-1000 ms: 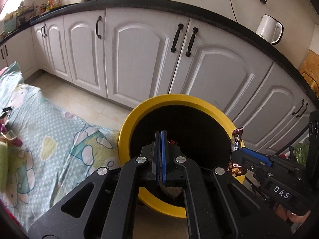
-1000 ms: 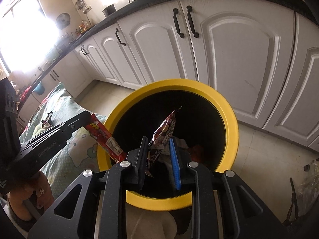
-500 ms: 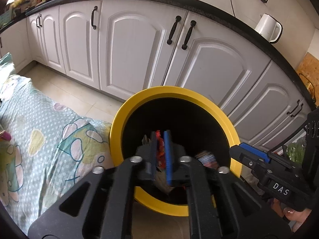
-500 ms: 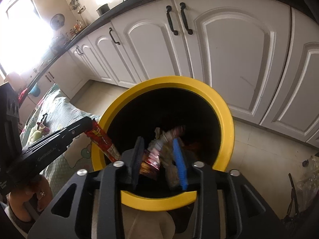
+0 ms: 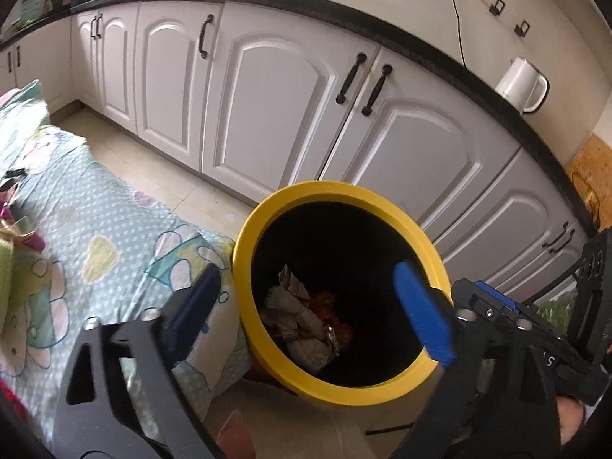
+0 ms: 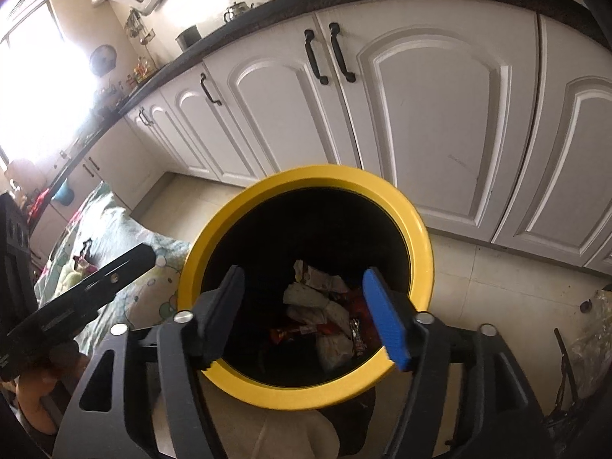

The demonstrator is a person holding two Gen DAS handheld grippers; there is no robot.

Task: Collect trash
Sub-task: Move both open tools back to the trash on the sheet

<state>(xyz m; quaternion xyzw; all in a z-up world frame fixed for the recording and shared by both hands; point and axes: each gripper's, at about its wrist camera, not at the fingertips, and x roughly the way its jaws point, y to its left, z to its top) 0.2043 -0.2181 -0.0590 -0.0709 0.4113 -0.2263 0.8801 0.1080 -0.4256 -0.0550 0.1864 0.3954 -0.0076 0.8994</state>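
Observation:
A black bin with a yellow rim (image 5: 264, 225) stands on the floor by the cabinets; it also shows in the right wrist view (image 6: 317, 176). Several crumpled wrappers (image 5: 306, 317) lie at its bottom, also seen in the right wrist view (image 6: 325, 306). My left gripper (image 5: 310, 306) is open and empty, held over the bin's left side. My right gripper (image 6: 306, 313) is open and empty, held over the bin's near edge. The right gripper's body (image 5: 516, 317) shows at the right of the left wrist view; the left gripper's body (image 6: 76, 298) shows at the left of the right wrist view.
White cabinets (image 5: 275, 107) with black handles run behind the bin under a dark counter with a white kettle (image 5: 524, 84). A table with a patterned light-blue cloth (image 5: 95, 229) is left of the bin, with more trash (image 5: 15, 229) at its far left. Tiled floor (image 6: 497, 279) lies right.
Both grippers opened wide. The red wrapper left the left gripper and the snack wrapper left the right gripper; both now lie in the bin.

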